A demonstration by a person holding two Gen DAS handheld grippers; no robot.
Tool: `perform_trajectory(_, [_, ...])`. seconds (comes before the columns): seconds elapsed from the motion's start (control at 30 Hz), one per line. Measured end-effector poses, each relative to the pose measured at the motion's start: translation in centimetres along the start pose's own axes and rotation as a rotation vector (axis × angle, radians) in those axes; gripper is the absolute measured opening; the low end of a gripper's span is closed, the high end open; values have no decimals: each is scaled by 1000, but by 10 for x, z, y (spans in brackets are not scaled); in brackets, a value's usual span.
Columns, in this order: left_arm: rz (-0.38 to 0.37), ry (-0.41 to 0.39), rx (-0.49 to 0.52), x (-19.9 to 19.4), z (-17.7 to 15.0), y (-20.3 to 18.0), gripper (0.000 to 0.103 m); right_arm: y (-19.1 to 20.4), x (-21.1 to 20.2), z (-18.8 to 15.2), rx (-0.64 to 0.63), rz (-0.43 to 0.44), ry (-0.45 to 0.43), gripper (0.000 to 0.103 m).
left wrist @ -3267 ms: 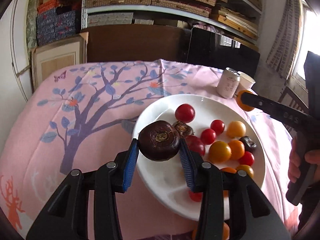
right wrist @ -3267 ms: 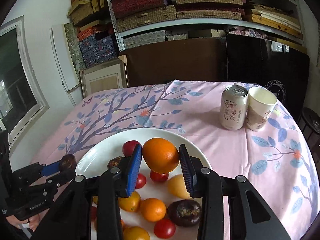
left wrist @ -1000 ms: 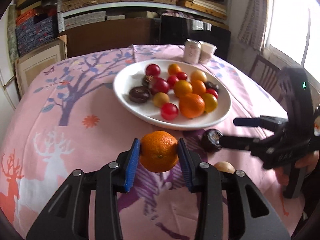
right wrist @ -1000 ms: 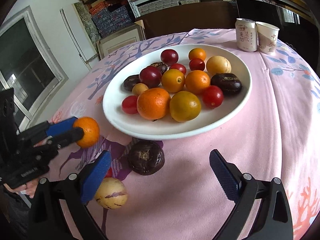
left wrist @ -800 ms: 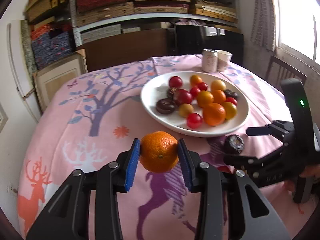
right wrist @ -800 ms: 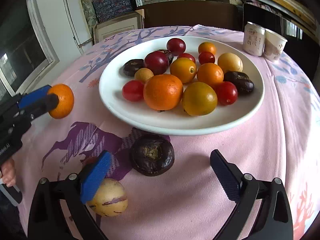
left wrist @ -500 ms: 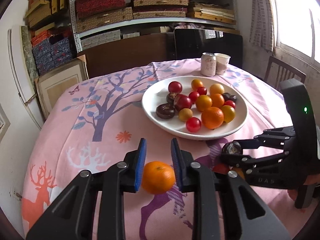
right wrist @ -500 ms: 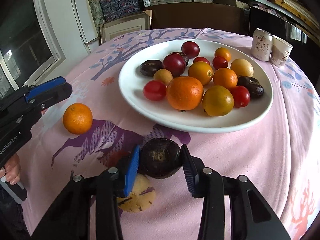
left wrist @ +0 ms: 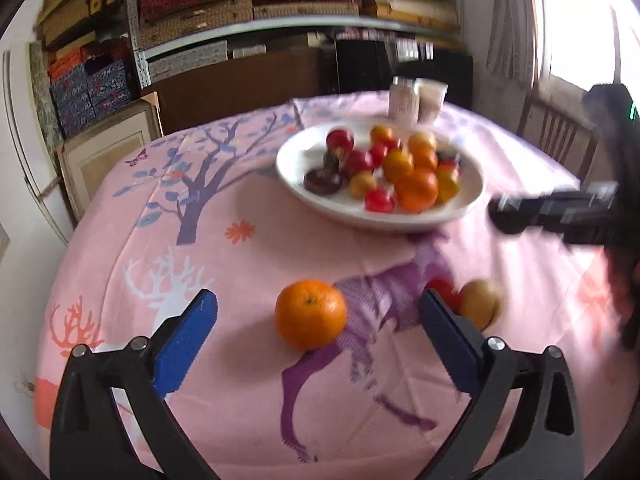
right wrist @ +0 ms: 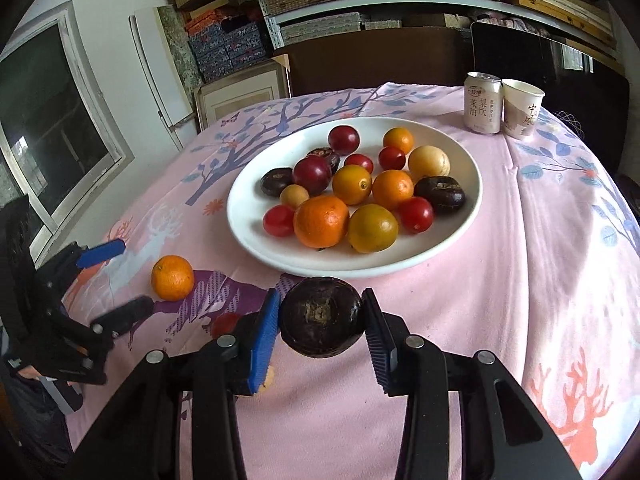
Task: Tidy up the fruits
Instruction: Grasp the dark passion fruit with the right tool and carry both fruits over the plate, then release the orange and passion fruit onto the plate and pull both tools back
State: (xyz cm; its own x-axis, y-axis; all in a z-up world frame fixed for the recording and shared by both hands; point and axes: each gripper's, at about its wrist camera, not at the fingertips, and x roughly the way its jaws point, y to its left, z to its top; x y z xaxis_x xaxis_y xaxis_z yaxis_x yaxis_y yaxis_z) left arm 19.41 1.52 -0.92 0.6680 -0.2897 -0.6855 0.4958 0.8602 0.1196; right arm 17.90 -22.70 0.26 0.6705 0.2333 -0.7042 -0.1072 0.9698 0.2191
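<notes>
The left gripper (left wrist: 318, 320) has its blue pads (left wrist: 186, 330) spread wide, and its jaws are opening. A small orange (left wrist: 311, 314) sits on the pink tablecloth (left wrist: 240, 260) between the pads, but neither pad touches it.

The right gripper (right wrist: 320, 322) is squeezed tight on a dark purple round fruit (right wrist: 321, 322). Both blue pads press on its sides. The fruit is held up off the cloth, just near the front edge of the white plate (right wrist: 460, 236).

The plate is full of fruit: oranges, little red tomatoes, yellow fruits and more dark purple ones. A big orange (right wrist: 321, 221) sits at the near side of the plate.

On the cloth near the grippers lie a pale yellow fruit (left wrist: 480, 304) and a small red one (left wrist: 442, 290), touching each other.

At the far right of the table stand a drink can (right wrist: 483, 103) and a paper cup (right wrist: 521, 109), side by side.
</notes>
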Motion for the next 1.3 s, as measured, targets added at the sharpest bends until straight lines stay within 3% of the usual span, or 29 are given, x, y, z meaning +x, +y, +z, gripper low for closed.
perform_trajectory(0.07, [49, 52, 20, 15, -2, -3, 99, -3, -6, 1, 6, -2, -18, 42])
perform_trajectory(0.13, [41, 83, 3, 28, -4, 0, 99, -3, -13, 0, 1, -1, -37, 42])
perform_trajectory(0.17, [19, 95, -11, 33, -6, 2, 92, -4, -16, 1, 0, 2, -46, 42])
perform_trajectory(0.2, [-11, 115, -25, 36, -8, 4, 59, -4, -19, 1, 1, 5, -54, 42])
perform_trajectory(0.23, [-31, 160, -54, 41, -9, 7, 46, -5, -22, 1, 2, 9, -62, 42])
perform_trajectory(0.37, [-97, 174, -166, 32, -8, 18, 44, -5, -40, 3, -24, -3, -129, 42])
perform_trajectory(0.47, [-186, 122, -218, 20, 6, 20, 44, -9, -46, 16, -47, -49, -143, 42])
perform_trajectory(0.53, [-128, 88, -162, 22, 24, 9, 44, -13, -41, 35, -37, -44, -123, 42])
perform_trajectory(0.6, [-57, 102, -101, 36, 41, -5, 44, -10, -35, 57, -56, -35, -119, 42])
perform_trajectory(0.7, [-63, 117, -85, 58, 61, -15, 44, -11, -15, 92, -50, -7, -120, 42])
perform_trajectory(0.83, [-57, 54, -143, 54, 80, -8, 44, -22, 40, 137, 16, -34, -64, 42])
perform_trajectory(0.9, [-103, 37, -118, 47, 85, -13, 44, -24, 60, 147, 21, -61, -45, 42])
perform_trajectory(0.97, [-92, 31, -79, 48, 91, -20, 44, -31, 80, 152, 54, -66, -23, 41])
perform_trajectory(1.07, [-118, 70, -92, 70, 98, -21, 44, -42, 103, 156, 112, -92, 8, 42])
perform_trajectory(1.17, [-109, 111, -112, 91, 94, -19, 44, -42, 111, 157, 83, -85, -14, 43])
perform_trajectory(1.23, [-102, 81, -132, 91, 91, -19, 52, -43, 111, 159, 70, -91, -32, 72])
perform_trajectory(1.27, [-105, 58, -132, 88, 91, -20, 71, -45, 109, 158, 78, -103, -53, 93])
perform_trajectory(1.3, [-96, 38, -123, 82, 90, -22, 96, -47, 104, 155, 91, -107, -81, 96])
